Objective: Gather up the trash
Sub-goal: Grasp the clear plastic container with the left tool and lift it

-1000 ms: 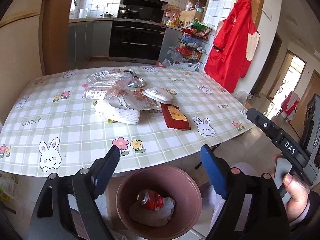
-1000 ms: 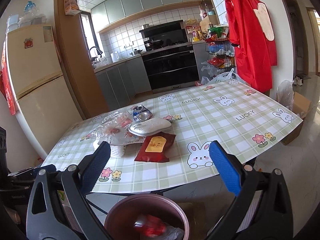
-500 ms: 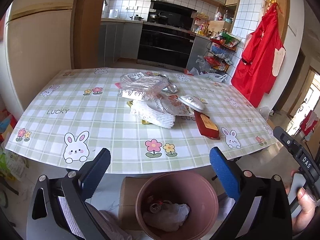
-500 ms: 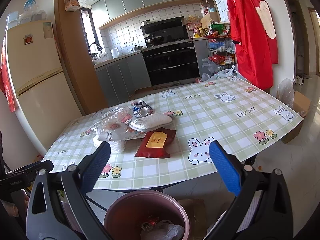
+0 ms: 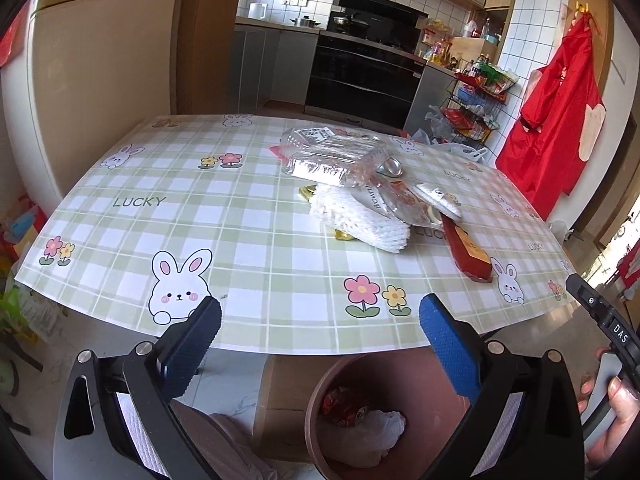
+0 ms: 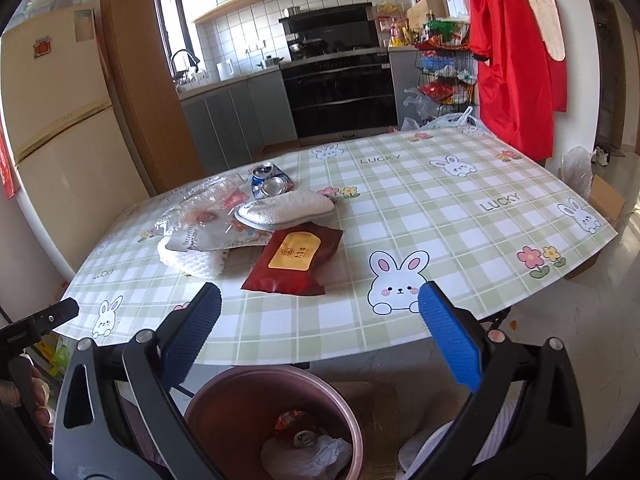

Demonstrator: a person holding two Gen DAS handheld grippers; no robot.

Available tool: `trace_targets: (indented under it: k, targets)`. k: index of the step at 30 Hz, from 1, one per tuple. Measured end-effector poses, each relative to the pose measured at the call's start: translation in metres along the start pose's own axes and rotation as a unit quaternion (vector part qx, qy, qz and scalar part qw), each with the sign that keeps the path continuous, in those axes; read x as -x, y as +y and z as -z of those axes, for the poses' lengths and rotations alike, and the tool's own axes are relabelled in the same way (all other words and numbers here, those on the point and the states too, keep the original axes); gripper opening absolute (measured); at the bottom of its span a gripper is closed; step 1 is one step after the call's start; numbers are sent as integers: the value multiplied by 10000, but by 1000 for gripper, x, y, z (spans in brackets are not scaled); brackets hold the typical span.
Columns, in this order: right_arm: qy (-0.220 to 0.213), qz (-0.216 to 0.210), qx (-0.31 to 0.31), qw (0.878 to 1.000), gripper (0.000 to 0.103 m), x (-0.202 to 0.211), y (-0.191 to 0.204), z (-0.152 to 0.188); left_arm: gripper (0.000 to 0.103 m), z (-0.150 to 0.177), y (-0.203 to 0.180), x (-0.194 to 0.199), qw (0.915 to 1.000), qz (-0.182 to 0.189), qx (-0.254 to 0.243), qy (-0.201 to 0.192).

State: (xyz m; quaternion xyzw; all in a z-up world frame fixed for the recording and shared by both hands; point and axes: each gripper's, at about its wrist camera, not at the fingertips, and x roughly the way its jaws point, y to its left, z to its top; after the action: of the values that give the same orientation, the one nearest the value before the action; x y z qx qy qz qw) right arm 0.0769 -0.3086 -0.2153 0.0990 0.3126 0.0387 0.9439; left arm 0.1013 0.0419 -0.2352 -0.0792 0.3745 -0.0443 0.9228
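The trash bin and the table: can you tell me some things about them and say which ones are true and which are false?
1. The trash bin is empty. False: it holds a red can and crumpled white trash.
2. The red packet lies on the table. True.
3. The left tool grips the white foam net. False: its jaws are open and empty.
4. A crushed can lies at the pile's far side. True.
5. The right tool is open and empty. True.
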Motion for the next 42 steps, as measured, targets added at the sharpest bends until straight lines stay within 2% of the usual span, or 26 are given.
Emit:
trace_targets:
  k: [6,9,12,16,18,23,27,29,32,38,40,42]
  targets:
    - [229,5,46,9997,97,-40,13,-30,97,-22,12,-17,9999,-25,140,35]
    - [187,-56,120,9997,97,-53,22,-44,97,-38,19,-24,9987,166,468,64]
    - [255,-83,250,9993,97,-67,30,-54,97,-58,31,-39,9942,423,979,168]
    - [443,-117,416,9981,97,-88,40,-63,95,-84,49,-67,9748,955,1987,343]
    - [513,-130,508,9973,97,-99,44,-66,88,-94,56,-83,9636,1135,2384,419]
    - [708,-195,686,9949,97,-123,53,-72,83,-111,71,-131,9249,1564,3401,661]
    - [804,-187,800,9934,97,-141,56,-78,81,-121,77,-164,9082,1623,3765,844]
    - [850,-180,828,9928,97,-149,58,-80,81,-121,80,-177,9033,1594,3876,922]
    - [959,-179,882,9913,97,-163,60,-83,81,-120,83,-192,8978,1599,3989,965]
    - [1227,-278,939,9876,97,-190,68,-89,81,-123,73,-207,9010,1676,3875,1002]
    - [1272,-384,817,9878,97,-197,70,-95,77,-123,71,-210,8996,1698,3881,1065]
    - [1289,-456,676,9883,97,-202,70,-102,61,-125,69,-213,9014,1713,3816,1120]
